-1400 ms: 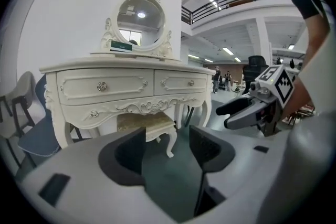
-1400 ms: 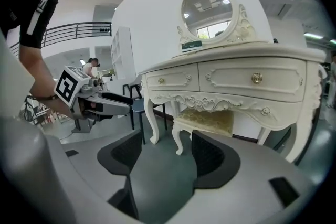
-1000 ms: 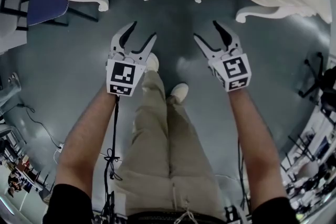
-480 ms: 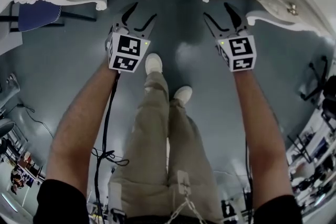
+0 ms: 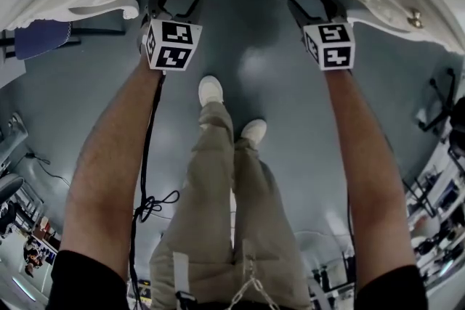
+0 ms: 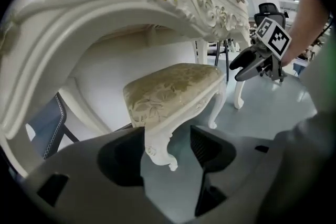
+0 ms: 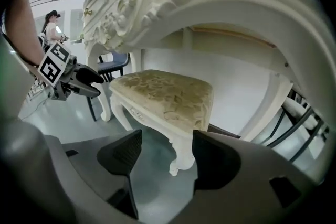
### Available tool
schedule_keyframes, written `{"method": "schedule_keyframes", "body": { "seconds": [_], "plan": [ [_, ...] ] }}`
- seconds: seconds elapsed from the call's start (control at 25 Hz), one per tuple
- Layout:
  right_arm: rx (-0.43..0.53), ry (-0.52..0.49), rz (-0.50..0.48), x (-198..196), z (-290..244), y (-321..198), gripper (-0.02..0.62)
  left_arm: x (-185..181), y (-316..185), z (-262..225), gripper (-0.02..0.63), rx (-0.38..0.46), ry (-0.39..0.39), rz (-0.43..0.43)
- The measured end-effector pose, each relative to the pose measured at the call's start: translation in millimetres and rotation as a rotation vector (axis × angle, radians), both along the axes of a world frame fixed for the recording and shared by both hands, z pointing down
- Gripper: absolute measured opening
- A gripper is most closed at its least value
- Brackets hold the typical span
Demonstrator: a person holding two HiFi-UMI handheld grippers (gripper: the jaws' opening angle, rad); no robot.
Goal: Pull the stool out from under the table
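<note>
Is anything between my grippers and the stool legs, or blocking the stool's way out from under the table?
Nothing visible. Left gripper and right gripper are open, each lined up on a front leg of the stool under the table. Only the person's shoes stand on the floor in front.

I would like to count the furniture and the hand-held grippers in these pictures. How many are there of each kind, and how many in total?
table: 1
stool: 1
grippers: 2, the left gripper and the right gripper, both open
total: 4
</note>
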State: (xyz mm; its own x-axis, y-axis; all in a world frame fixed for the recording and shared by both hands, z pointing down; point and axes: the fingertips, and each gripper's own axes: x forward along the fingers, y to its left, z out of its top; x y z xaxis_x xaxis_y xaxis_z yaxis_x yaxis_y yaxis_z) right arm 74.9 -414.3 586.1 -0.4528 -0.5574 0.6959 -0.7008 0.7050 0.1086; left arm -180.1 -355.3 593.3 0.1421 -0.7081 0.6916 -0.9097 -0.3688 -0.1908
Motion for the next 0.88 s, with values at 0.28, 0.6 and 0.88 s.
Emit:
{"method": "schedule_keyframes", "body": {
  "seconds": [0.28, 0.6, 0.88],
  "plan": [
    [0.018, 0.146, -0.052, 0.3, 12.8, -36.0, 0.291, -27.6, -19.5, 18.4, 0.255, -0.05, -0.071, -0.023],
    [0.013, 0.159, 0.003, -1.5, 24.7, -49.7, 0.293, -29.2, -32.2, 38.9, 0.258, -0.113, -0.106, 0.055],
    [-0.036, 0.146, -0.091, -9.9, 22.3, 2.3, 0.291, -46.7, -31.9, 38.7, 0.258, -0.113, -0.105, -0.029]
  ]
}}
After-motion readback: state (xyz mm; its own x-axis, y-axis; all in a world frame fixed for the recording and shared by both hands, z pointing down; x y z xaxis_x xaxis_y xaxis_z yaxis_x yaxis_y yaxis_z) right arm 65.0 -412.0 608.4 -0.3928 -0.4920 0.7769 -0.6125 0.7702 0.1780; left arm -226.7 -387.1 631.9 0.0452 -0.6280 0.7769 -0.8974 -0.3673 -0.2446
